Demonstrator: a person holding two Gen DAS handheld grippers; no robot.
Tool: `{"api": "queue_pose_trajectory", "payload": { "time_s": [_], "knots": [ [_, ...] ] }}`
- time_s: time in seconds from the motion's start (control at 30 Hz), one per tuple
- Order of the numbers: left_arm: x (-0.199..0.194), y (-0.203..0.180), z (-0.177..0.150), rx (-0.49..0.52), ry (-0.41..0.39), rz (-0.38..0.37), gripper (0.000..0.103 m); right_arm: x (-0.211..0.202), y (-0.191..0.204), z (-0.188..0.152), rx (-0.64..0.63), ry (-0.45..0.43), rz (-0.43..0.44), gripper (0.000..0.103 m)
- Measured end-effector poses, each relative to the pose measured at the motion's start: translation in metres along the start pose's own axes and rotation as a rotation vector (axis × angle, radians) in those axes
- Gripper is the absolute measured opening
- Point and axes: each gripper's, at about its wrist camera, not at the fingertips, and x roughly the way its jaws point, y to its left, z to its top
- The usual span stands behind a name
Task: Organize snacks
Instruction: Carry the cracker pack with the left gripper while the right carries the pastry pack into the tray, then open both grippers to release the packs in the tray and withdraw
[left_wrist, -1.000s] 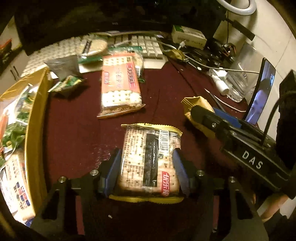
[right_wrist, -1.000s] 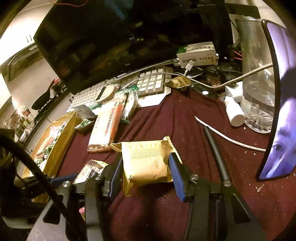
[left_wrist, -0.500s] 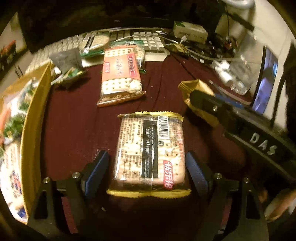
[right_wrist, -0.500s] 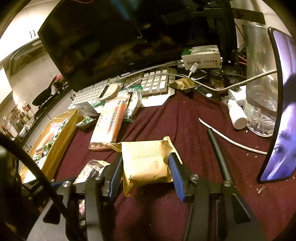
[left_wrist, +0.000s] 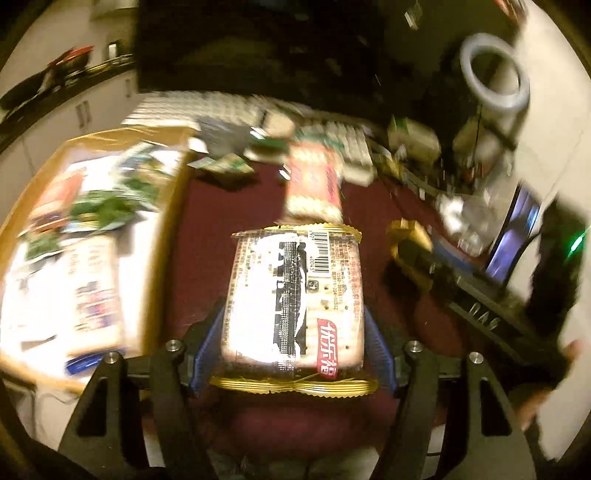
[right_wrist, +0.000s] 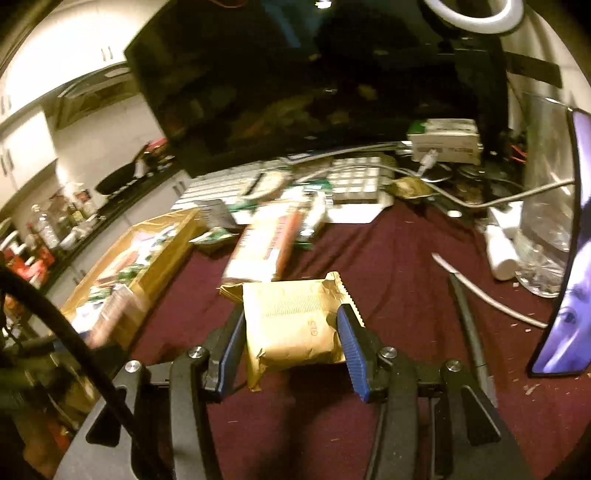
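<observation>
Now the cracker pack (left_wrist: 295, 299) sits lengthwise between the blue pads of the left gripper (left_wrist: 291, 354), whose jaws have just been closing and press its long sides, carrying it above the maroon cloth (left_wrist: 207, 236). Over on the other side, the right gripper (right_wrist: 291, 343) pinches the gold snack packet (right_wrist: 295, 325) just above the same cloth. The risk, I'd say: both wrappers are slick and puffy, so a quick swing could let one slide out of the pads. The yellow box (left_wrist: 162, 236), already holding snacks, lies close on the left; its near wall could catch the pack. Ahead, an orange biscuit pack (left_wrist: 314, 184), small green sachets (left_wrist: 225, 166) and a keyboard (right_wrist: 354, 181) crowd the cloth.
</observation>
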Motion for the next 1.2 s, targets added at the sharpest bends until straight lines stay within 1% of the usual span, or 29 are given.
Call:
{"api": "queue_pose_trajectory", "payload": {
  "time_s": [0.07, 0.13, 0.27, 0.37, 0.47, 0.6, 0.7, 0.77, 0.83, 0.93, 1.0, 1.1, 1.2],
  "knots": [
    [-0.024, 0.018, 0.003, -0.04, -0.062, 0.03, 0.069, 0.001, 0.013, 0.001, 0.013, 0.028, 0.071, 0.049],
    [-0.043, 0.039, 0.007, -0.083, -0.121, 0.094, 0.069, 0.002, 0.032, 0.002, -0.016, 0.044, 0.116, 0.049],
    [-0.059, 0.087, 0.015, -0.19, -0.153, 0.186, 0.069, 0.006, 0.078, 0.006, -0.119, 0.054, 0.194, 0.049],
    [-0.063, 0.117, 0.016, -0.236, -0.155, 0.236, 0.069, 0.019, 0.111, 0.011, -0.174, 0.078, 0.267, 0.049],
    [-0.064, 0.143, 0.017, -0.264, -0.138, 0.249, 0.069, 0.04, 0.144, 0.016, -0.227, 0.107, 0.321, 0.049],
    [-0.059, 0.163, 0.01, -0.272, -0.109, 0.254, 0.069, 0.067, 0.186, 0.024, -0.311, 0.147, 0.383, 0.049],
    [-0.049, 0.17, 0.008, -0.257, -0.074, 0.263, 0.07, 0.086, 0.205, 0.032, -0.34, 0.167, 0.398, 0.049],
    [-0.042, 0.174, 0.007, -0.245, -0.046, 0.281, 0.07, 0.104, 0.216, 0.037, -0.354, 0.185, 0.377, 0.049],
    [-0.036, 0.179, 0.007, -0.249, -0.022, 0.315, 0.07, 0.118, 0.223, 0.037, -0.368, 0.195, 0.361, 0.049],
    [-0.03, 0.189, 0.006, -0.256, 0.001, 0.39, 0.07, 0.133, 0.233, 0.033, -0.391, 0.208, 0.347, 0.049],
    [-0.025, 0.196, 0.006, -0.256, 0.022, 0.393, 0.07, 0.142, 0.237, 0.031, -0.403, 0.22, 0.334, 0.049],
    [-0.024, 0.202, 0.005, -0.257, 0.019, 0.403, 0.07, 0.148, 0.24, 0.027, -0.406, 0.24, 0.317, 0.052],
    [-0.023, 0.207, 0.004, -0.263, 0.008, 0.411, 0.07, 0.147, 0.241, 0.025, -0.41, 0.231, 0.327, 0.055]
  ]
}}
